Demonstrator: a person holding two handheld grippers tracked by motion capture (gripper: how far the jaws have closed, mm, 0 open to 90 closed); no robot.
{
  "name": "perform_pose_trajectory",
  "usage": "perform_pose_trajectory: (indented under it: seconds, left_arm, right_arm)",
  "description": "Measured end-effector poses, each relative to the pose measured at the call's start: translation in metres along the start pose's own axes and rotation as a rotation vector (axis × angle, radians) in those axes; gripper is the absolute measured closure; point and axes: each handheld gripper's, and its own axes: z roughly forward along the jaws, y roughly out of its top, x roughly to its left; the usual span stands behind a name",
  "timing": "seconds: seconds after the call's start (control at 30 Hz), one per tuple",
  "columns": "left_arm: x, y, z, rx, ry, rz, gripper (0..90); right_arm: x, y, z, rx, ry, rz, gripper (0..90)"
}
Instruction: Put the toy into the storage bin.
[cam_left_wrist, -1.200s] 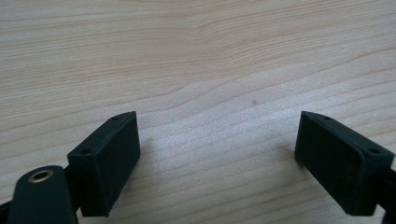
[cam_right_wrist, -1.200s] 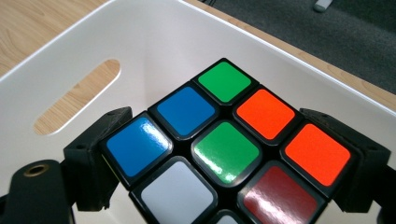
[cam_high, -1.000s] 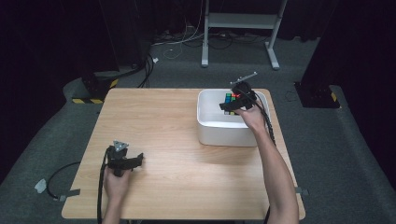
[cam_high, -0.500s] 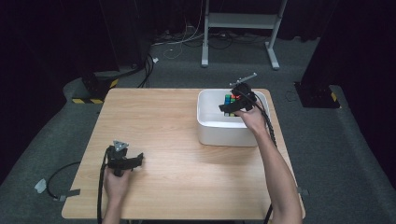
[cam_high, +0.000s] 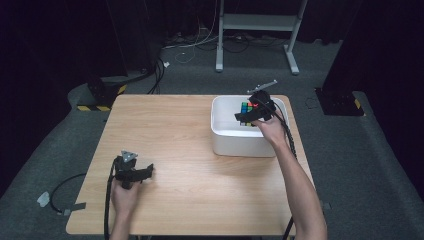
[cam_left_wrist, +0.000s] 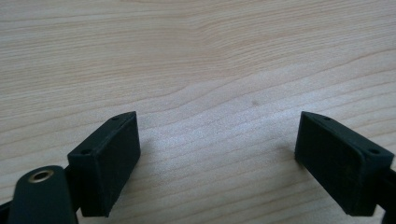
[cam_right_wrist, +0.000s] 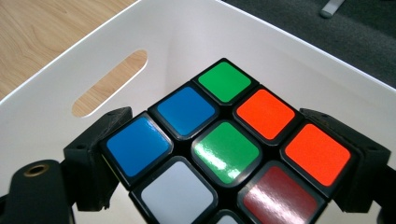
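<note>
A scrambled Rubik's cube (cam_right_wrist: 224, 149) with blue, green, orange, red and white stickers sits between the jaws of my right gripper (cam_right_wrist: 229, 161), which is shut on it. In the high view the right gripper (cam_high: 248, 116) holds the cube (cam_high: 246, 107) over the inside of a white bin (cam_high: 225, 137) at the table's right side. My left gripper (cam_high: 142, 172) rests low over the wooden table (cam_high: 180, 145) near the front left. Its jaws stand wide apart with only bare wood (cam_left_wrist: 215, 93) between them, so the left gripper (cam_left_wrist: 224, 163) is open.
The bin has a slot handle (cam_right_wrist: 109, 84) in its near wall. A white metal stand (cam_high: 255, 30) and cables (cam_high: 160, 65) lie on the grey floor beyond the table. A cable (cam_high: 60, 192) trails off the table's left front corner.
The right gripper with the cube has shifted only slightly over the bin. The left gripper has stayed still.
</note>
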Motion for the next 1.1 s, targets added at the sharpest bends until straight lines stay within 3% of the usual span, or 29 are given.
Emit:
perform_pose_trajectory:
  seconds: [0.5, 1.1]
  left_arm:
    - [0.000, 0.000, 0.000, 0.001, 0.000, 0.003, 14.3]
    - [0.000, 0.000, 0.000, 0.000, 0.000, 0.003, 14.4]
  right_arm:
    - [0.000, -0.006, -0.008, -0.009, -0.016, 0.025, 13.4]
    - [0.009, -0.011, -0.018, -0.039, 0.015, 0.018, 13.4]
